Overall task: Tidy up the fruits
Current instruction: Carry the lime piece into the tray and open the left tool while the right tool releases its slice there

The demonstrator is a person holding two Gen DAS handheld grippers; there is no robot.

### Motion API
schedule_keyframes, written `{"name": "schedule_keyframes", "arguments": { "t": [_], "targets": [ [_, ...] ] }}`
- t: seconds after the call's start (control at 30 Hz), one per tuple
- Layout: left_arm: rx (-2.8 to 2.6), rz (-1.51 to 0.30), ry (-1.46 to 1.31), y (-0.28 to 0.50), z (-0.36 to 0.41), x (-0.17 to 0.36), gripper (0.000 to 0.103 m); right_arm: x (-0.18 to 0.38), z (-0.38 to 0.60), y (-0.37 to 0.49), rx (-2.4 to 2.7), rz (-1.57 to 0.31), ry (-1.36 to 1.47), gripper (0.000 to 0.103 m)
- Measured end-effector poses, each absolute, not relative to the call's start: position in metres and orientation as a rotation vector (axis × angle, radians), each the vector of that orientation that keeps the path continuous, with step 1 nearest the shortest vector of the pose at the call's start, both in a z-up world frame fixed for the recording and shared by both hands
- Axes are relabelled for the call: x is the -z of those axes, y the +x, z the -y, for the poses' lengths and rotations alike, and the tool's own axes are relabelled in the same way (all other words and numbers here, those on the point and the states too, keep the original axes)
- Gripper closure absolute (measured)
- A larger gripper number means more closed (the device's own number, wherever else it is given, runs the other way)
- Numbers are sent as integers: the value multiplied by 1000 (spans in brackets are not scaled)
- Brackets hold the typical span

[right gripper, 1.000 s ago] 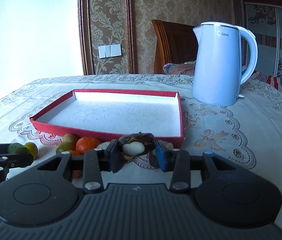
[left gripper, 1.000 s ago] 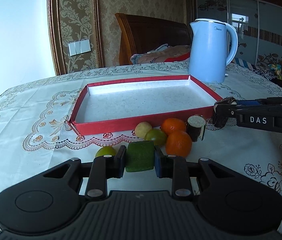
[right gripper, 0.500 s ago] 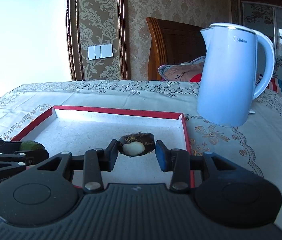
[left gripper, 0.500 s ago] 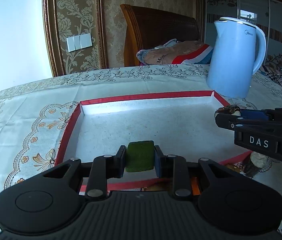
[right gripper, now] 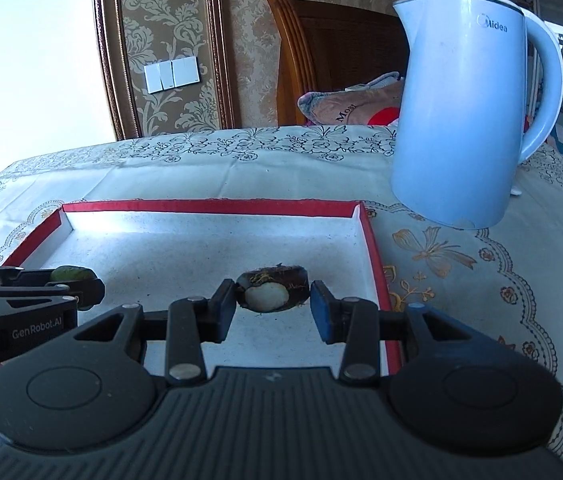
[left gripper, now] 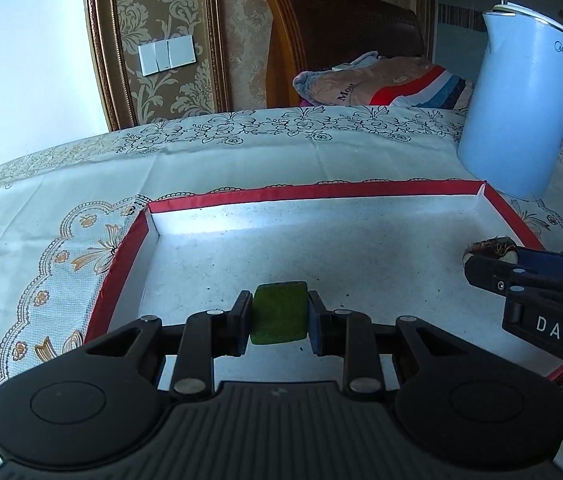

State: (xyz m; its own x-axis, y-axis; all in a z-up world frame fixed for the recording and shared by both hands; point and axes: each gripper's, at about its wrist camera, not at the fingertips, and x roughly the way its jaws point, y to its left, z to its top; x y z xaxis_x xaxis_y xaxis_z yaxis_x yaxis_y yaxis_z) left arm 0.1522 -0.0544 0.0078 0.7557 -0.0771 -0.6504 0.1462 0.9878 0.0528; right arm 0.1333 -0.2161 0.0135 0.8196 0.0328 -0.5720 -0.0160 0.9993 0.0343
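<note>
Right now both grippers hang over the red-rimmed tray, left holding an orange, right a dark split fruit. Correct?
Not quite: the left gripper holds a green blocky fruit, as the left wrist view shows. The right gripper does hold the dark split fruit over the red-rimmed tray.

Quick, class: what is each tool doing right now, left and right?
Left tool: closed on the green fruit piece, over the red tray.
Right tool: closed on the dark cut fruit with white flesh.

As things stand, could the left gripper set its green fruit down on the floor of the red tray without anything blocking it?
Probably yes. The left gripper, shut on the green fruit, hangs over bare floor inside the red tray. The right gripper, holding the dark cut fruit, sits off to the side.
</note>
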Motion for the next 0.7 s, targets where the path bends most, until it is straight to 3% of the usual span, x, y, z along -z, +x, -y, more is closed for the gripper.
{"name": "schedule_keyframes", "arguments": {
  "t": [0.23, 0.33, 0.57, 0.63, 0.7],
  "targets": [
    [110, -727, 96, 159, 53, -2, 75, -12, 222, 138, -26, -625, 64, 64],
    [105, -729, 98, 158, 53, -1, 74, -13, 224, 137, -24, -614, 76, 49],
    [99, -713, 85, 152, 51, -5, 73, -17, 224, 132, -20, -598, 73, 35],
    [100, -706, 90, 149, 52, -5, 68, -17, 224, 130, -15, -591, 69, 27],
    [92, -675, 99, 143, 52, -8, 39, -18, 224, 127, -16, -585, 72, 26]
  ]
}}
